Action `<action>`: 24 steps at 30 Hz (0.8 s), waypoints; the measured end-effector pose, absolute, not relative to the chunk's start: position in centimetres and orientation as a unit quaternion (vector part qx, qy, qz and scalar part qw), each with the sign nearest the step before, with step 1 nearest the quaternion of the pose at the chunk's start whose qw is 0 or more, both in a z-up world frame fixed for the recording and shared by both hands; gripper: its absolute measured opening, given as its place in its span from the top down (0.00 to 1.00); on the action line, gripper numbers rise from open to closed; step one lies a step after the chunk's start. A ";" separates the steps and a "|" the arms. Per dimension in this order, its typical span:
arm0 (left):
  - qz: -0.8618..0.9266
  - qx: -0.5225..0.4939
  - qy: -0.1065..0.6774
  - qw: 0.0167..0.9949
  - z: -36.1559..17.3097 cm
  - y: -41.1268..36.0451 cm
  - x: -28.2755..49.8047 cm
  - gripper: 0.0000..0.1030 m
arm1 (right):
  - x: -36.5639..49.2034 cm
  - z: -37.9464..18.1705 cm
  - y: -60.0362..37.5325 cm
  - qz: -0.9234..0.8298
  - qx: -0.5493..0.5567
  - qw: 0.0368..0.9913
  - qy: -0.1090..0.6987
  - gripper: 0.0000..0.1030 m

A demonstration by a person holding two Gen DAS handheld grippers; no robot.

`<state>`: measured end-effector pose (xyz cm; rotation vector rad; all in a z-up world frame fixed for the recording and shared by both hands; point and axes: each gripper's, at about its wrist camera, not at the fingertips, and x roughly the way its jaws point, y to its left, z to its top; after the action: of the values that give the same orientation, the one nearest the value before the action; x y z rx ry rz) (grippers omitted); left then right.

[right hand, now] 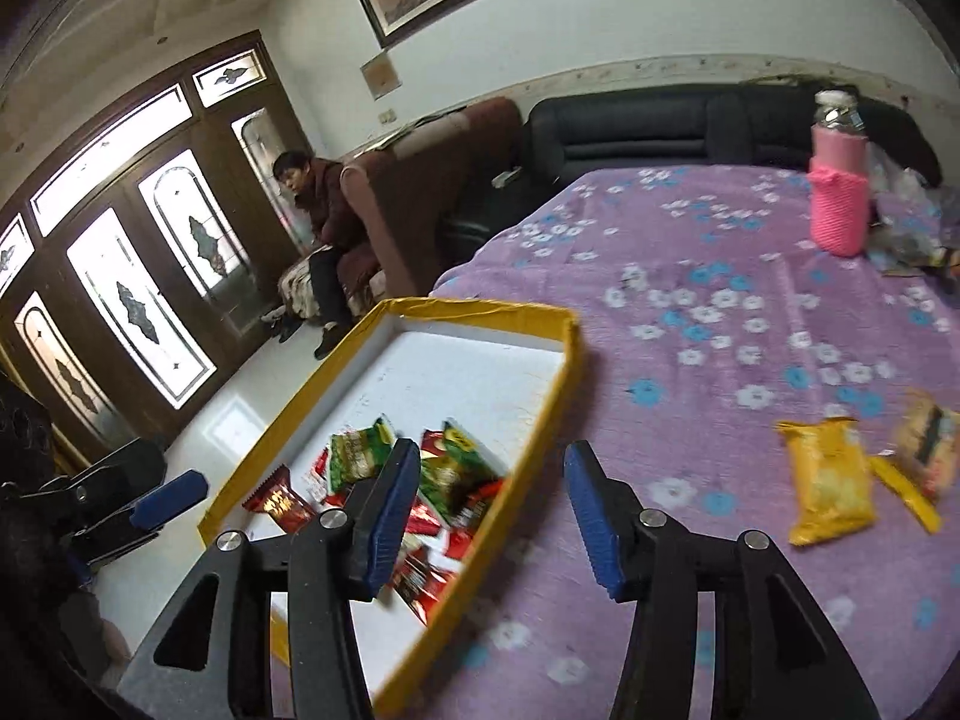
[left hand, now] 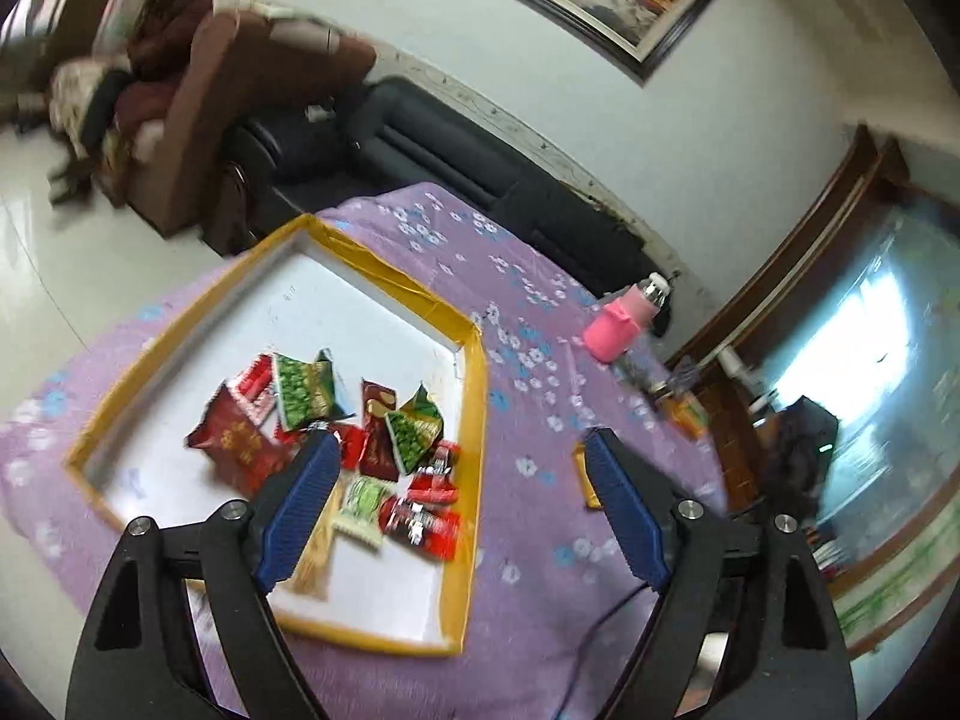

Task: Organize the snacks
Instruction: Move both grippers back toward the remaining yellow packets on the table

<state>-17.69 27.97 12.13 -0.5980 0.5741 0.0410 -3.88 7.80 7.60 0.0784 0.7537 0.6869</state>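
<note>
Both the left gripper (left hand: 459, 450) and right gripper (right hand: 489, 459) gape empty. The yellow packet (right hand: 831, 480) lies on the purple cloth (right hand: 690, 252), probably light and crinkly; pinch its flat middle.

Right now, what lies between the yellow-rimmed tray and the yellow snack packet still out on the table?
Only bare purple flowered tablecloth lies between the tray and the yellow snack packet; the right wrist view shows it. No other packet lies on that stretch.

Red and green snack packets (left hand: 336, 420) heaped flat in yellow-rimmed white tray (left hand: 474, 384). Yellow packet (right hand: 831, 480) and two more lie outside on the purple floral table (right hand: 690, 276).
</note>
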 end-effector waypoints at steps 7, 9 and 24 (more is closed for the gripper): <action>0.165 -0.179 0.141 0.960 20.3 22.3 -25.0 0.18 | -9.4 14.8 -0.4 0.298 0.039 0.916 0.266 0.46; 0.212 -0.132 0.084 0.965 23.1 20.2 -27.3 0.15 | -11.6 17.9 -2.8 0.288 0.028 0.930 0.226 0.41; 0.160 -0.066 0.136 0.975 23.0 15.5 -22.8 0.00 | -16.2 24.1 -3.9 0.322 0.000 0.938 0.130 0.13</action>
<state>-22.78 15.51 22.99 -0.1338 0.2743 0.3236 -16.19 -3.85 24.10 -0.0001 0.2648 0.6571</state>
